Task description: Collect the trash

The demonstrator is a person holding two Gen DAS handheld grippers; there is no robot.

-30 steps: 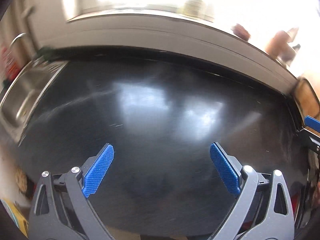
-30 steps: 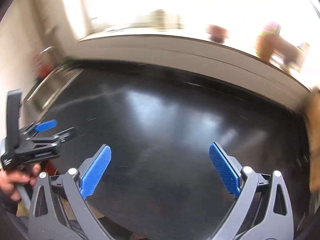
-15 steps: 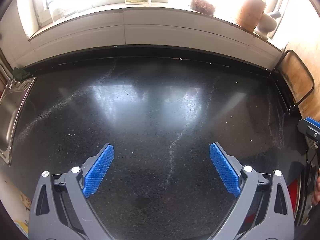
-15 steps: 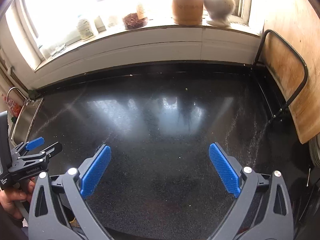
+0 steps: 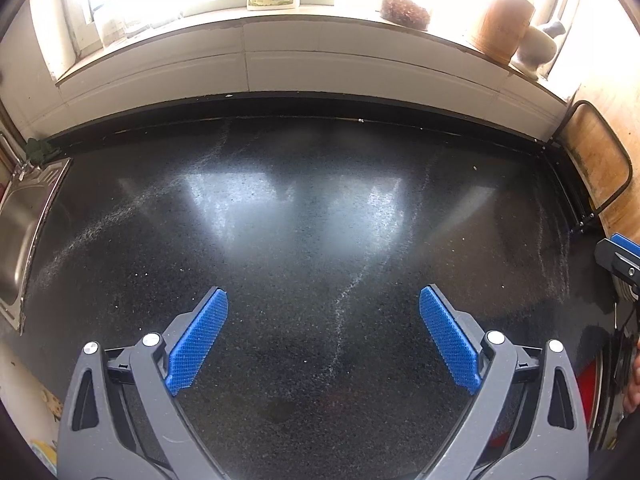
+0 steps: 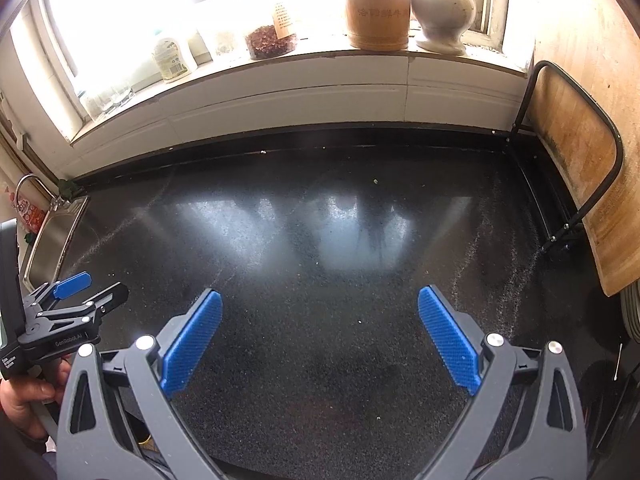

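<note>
Both grippers were held wide apart over the black speckled countertop (image 5: 320,240), and nothing was gripped: the left gripper (image 5: 323,334) was seen spread in its own view, and the right gripper (image 6: 319,334) likewise in its own. Trash in any real sense could not be made out; only small pale crumbs were to be seen, one (image 6: 375,181) lying far beyond the right gripper near the back edge, another (image 6: 359,322) lying on the counter between its blue pads, nearer the right one. In the right wrist view the left gripper (image 6: 90,294) was caught at the near left, held by a hand (image 6: 28,394), its two fingers parted. The open room was bounded on every side: a steel sink (image 5: 20,232) was set into the left edge, a white tiled upstand (image 5: 280,64) ran along the far edge under the window sill, and a wooden cutting board (image 6: 576,160) was propped in a black wire rack (image 6: 600,184) at the right. Between those edges the dark surface was left broad and free, streaked with faint white smears. On the sill, one plastic bottle (image 6: 173,58), one bag of dried red peppers (image 6: 271,42), one wooden canister (image 6: 378,4) and one stone mortar with its pestle (image 6: 444,12) were counted; two grippers, one sink and one board completed the tally.
</note>
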